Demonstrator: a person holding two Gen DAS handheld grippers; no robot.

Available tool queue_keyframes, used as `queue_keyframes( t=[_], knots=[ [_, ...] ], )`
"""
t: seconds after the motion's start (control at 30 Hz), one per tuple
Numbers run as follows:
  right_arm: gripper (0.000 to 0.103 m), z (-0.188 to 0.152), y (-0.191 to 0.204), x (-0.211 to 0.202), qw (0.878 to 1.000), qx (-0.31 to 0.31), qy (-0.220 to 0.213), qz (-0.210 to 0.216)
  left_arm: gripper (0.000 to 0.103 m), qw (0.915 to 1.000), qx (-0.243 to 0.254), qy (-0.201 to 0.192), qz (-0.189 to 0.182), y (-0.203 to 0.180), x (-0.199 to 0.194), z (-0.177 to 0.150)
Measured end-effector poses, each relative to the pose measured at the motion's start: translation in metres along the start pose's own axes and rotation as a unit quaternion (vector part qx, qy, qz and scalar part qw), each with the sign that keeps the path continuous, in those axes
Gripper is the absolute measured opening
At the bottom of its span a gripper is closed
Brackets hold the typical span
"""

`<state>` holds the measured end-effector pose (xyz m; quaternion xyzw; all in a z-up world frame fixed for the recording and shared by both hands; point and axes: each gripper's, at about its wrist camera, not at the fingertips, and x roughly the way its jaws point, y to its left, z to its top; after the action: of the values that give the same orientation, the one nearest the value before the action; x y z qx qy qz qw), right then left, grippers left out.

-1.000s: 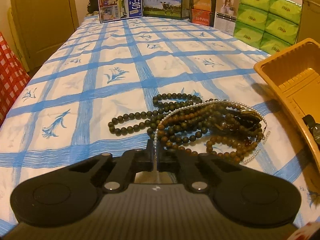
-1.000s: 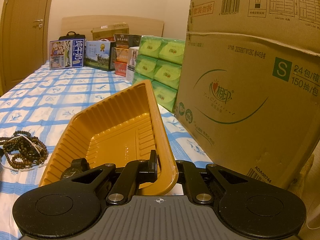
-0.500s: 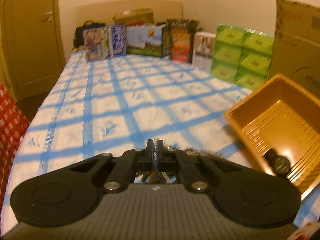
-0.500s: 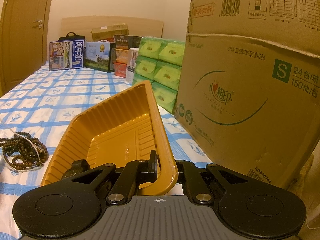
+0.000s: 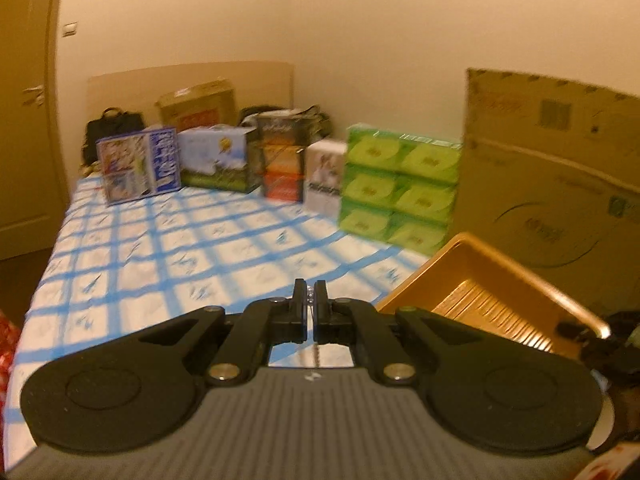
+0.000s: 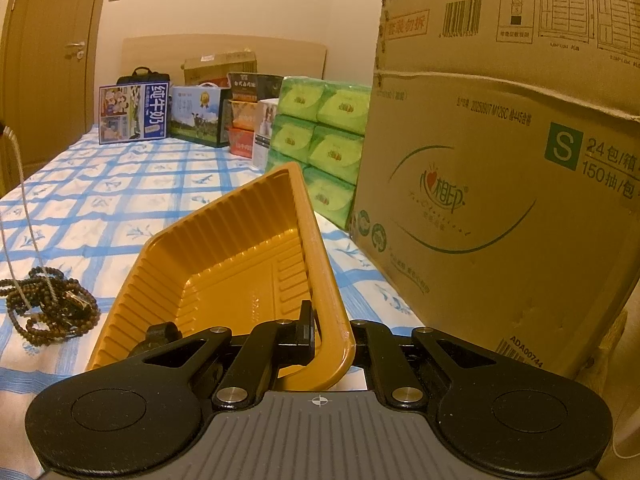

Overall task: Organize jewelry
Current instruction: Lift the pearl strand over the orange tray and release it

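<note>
My left gripper (image 5: 309,300) is shut on a white pearl necklace (image 5: 310,299) and is raised well above the bed. In the right wrist view the necklace (image 6: 24,216) hangs as a taut strand from the upper left down to a pile of dark and brown bead strings (image 6: 48,308). My right gripper (image 6: 324,320) is shut on the near rim of the orange tray (image 6: 240,256), which is tilted up. A black watch (image 6: 162,334) lies in the tray's near corner. The tray also shows in the left wrist view (image 5: 492,300).
The bed has a blue checked cover (image 6: 132,200). A large cardboard box (image 6: 500,184) stands on the right, green tissue packs (image 6: 324,136) beside it, and several boxes (image 6: 192,120) along the far end. A door (image 6: 44,60) is at the left.
My left gripper has lifted with the pearl necklace and swung right toward the tray; the bead pile has dropped out of its view. The right gripper and tray have stayed in place.
</note>
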<state>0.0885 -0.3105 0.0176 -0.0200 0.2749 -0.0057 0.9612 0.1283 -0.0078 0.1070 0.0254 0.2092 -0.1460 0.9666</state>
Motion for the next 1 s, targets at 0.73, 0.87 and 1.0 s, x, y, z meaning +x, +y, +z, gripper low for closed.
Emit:
queue_keyframes(
  t=[0.73, 0.87, 1.0],
  knots=[
    [0.006, 0.000, 0.003, -0.002, 1.000, 0.005, -0.006, 0.002, 0.001, 0.9851, -0.009, 0.049, -0.165, -0.089, 0.060, 0.010],
    [0.006, 0.000, 0.003, -0.001, 1.000, 0.005, -0.006, 0.003, 0.001, 0.9794, -0.003, 0.095, -0.178, -0.100, 0.081, -0.016],
    [0.006, 0.000, 0.002, -0.001, 1.000, 0.007, -0.005, 0.003, 0.001, 0.9764, 0.004, 0.117, -0.182, -0.107, 0.090, -0.033]
  ],
)
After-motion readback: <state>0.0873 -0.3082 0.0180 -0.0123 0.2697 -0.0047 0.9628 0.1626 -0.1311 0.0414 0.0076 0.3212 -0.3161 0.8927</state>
